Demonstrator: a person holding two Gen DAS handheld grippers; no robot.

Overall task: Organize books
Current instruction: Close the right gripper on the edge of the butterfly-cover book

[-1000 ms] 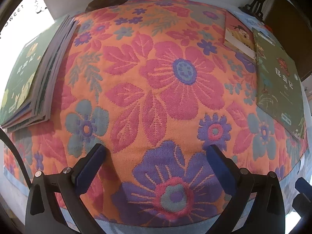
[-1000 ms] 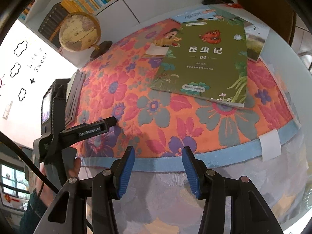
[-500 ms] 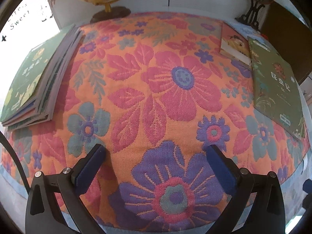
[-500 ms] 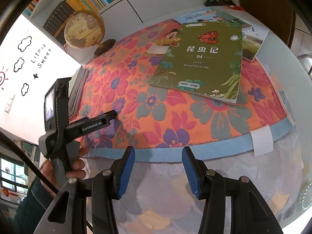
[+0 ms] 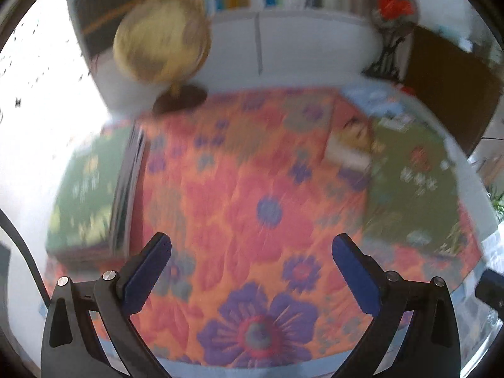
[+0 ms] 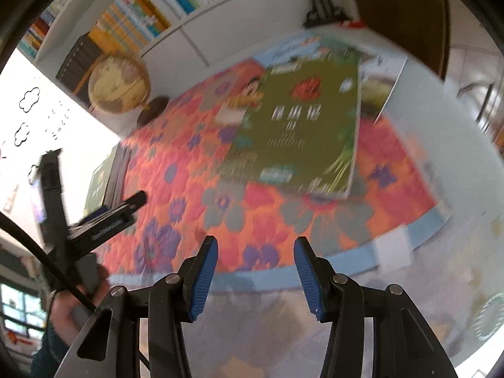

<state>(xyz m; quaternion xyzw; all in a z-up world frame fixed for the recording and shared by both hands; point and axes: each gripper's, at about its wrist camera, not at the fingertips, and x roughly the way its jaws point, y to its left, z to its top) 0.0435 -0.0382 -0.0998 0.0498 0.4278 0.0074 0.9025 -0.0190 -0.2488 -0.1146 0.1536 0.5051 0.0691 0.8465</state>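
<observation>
Left tongs [image 5: 249,264]: stood wide open and empty above the near edge of the flowered cloth [image 5: 252,208], nothing between the blue pads.
Right tongs [image 6: 255,271]: stood part open and empty too, hanging over the cloth's blue border, short of any book.
Left hand [image 6: 72,308]: gripped its tool low at the near left corner, with a black cable trailing beside it; I judged that the cable might drag across the stack on a reach.
Stack of books [image 5: 91,195]: lay on the left of the bench [image 6: 441,119], green cover on top, page edges turned toward the middle; a careless nudge from the left tongs could have fanned it out.
Green book [image 6: 299,132]: lay flat on the right, overlapping other books beneath it. It looked thin and flush with the cloth, so pads coming straight down would likely have slid off, pinched the fabric, or lifted two books together.
Cloth: soft and loose-looking; a snag could have pulled everything with it.
Globe [image 5: 160,44]: stood at the far edge, near the stack's far end; a wide swing with a book might have tipped it.
Shelf [image 6: 132,15]: well behind, full of books.
</observation>
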